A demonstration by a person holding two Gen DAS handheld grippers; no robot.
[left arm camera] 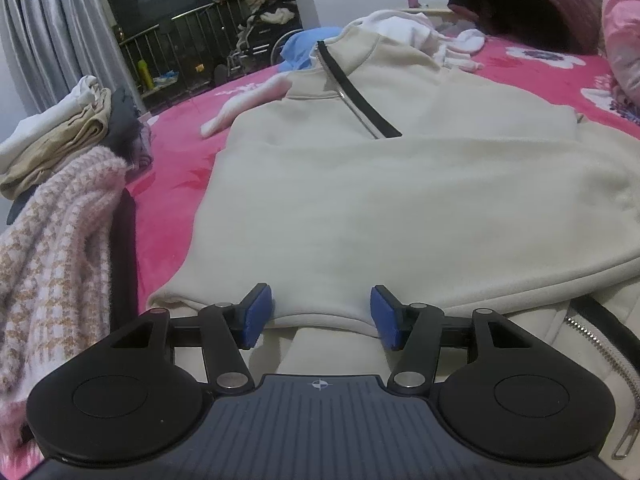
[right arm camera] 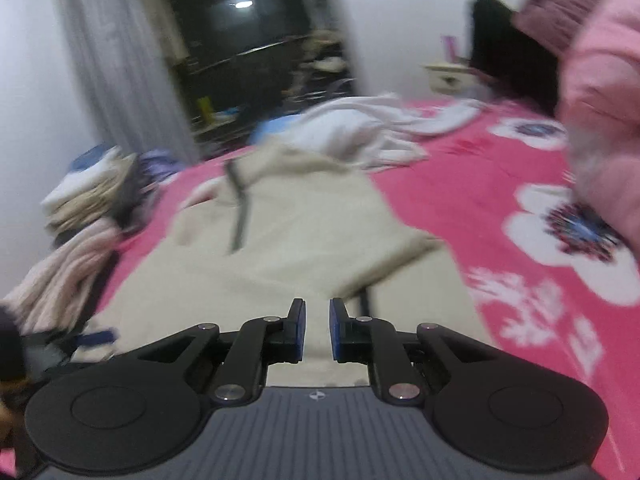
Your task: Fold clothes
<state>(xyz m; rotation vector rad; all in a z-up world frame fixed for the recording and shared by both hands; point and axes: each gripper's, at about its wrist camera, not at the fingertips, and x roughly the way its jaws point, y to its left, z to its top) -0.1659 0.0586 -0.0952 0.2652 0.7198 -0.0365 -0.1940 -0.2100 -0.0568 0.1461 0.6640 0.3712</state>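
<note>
A cream zip-neck sweatshirt (left arm camera: pixel 360 208) lies spread on the pink bed, its collar and dark zip pointing away from me. One part is folded across the body. My left gripper (left arm camera: pixel 322 316) is open at the near folded edge; cream cloth runs between the blue pads (left arm camera: pixel 256 316) without being pressed. In the blurred right wrist view the same sweatshirt (right arm camera: pixel 304 240) stretches ahead. My right gripper (right arm camera: pixel 318 332) hovers over its near right part with only a narrow gap between the jaws. Cream cloth shows through that gap, and nothing looks pinched.
A stack of folded clothes (left arm camera: pixel 52 140) and a pink-white knit (left arm camera: pixel 52 260) sit at the bed's left edge. White garments (left arm camera: pixel 420 32) lie beyond the collar. Pink bedding (right arm camera: pixel 600 120) is piled on the right over the flowered bedspread (right arm camera: pixel 500 200).
</note>
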